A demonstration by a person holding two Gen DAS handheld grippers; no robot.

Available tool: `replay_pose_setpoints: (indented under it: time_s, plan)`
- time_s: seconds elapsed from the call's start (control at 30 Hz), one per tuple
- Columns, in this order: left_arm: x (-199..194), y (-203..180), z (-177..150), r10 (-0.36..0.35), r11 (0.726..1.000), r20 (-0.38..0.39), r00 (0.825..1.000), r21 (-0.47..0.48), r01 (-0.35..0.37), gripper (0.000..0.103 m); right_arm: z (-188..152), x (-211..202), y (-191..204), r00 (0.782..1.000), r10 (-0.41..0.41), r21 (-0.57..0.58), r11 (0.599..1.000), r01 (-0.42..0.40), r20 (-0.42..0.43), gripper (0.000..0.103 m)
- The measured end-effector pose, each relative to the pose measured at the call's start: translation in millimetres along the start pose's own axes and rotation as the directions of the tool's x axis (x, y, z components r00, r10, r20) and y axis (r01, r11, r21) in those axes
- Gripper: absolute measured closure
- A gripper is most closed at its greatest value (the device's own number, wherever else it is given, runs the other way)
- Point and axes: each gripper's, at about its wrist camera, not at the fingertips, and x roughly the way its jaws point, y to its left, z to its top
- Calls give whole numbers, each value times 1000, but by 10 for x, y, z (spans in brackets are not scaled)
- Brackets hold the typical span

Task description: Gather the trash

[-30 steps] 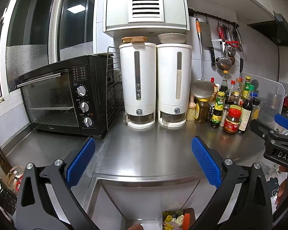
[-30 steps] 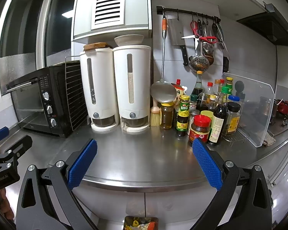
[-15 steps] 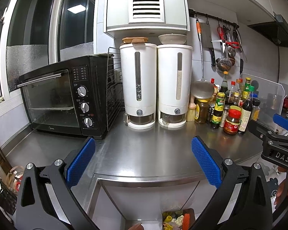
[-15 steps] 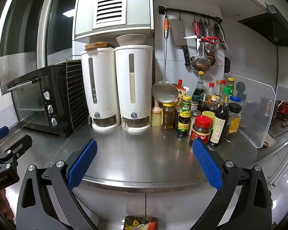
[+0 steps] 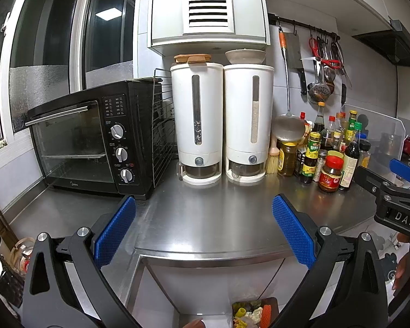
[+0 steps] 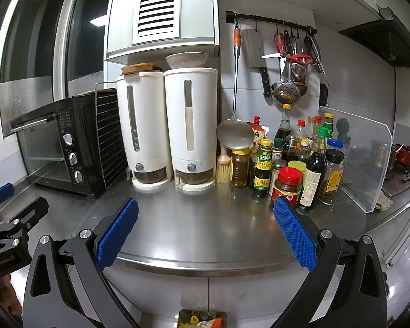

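Both of your grippers hang in front of the steel counter (image 5: 210, 218) with nothing in them: the left gripper (image 5: 203, 231) and the right gripper (image 6: 205, 232) each stand spread wide, their ribbed blue pads far apart over bare metal. The only likely trash shows below the jaws, past the counter's front edge: a small bin (image 6: 202, 319) holding a jumble of yellow, white and orange scraps, seen at the bottom of both views. No loose rubbish lies on the brushed, faintly smeared counter between your jaws, so this fits either a search about to start or a surface already cleared; the pictures cannot settle which. Beyond the jaws stand two tall white cylindrical dispensers (image 5: 221, 120) with narrow clear level windows, smooth plastic. To the left of the left jaws sits a boxy black toaster oven (image 5: 90, 142) with a glass door; beyond the right gripper's right jaw cluster glass sauce bottles (image 6: 295, 161), glossy and easily toppled, so sweep wide of them.
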Motion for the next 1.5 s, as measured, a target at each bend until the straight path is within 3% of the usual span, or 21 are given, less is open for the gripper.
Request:
replay_pose_setpoints:
  time_s: [0.77, 1.03, 1.5]
  plan:
    - [22, 11, 2, 10, 1000, 2, 1000, 0, -10, 8, 30, -40, -38, 1000, -4, 6, 1000, 4, 12, 3]
    - [68, 53, 7, -18, 1000, -14, 1000, -20, 18, 8, 17, -38, -56, 1000, -4, 9, 1000, 4, 9, 3]
    - [31, 27, -1, 0, 1000, 15, 1000, -6, 0, 8, -5, 4, -58, 1000, -6, 14, 1000, 6, 1, 3]
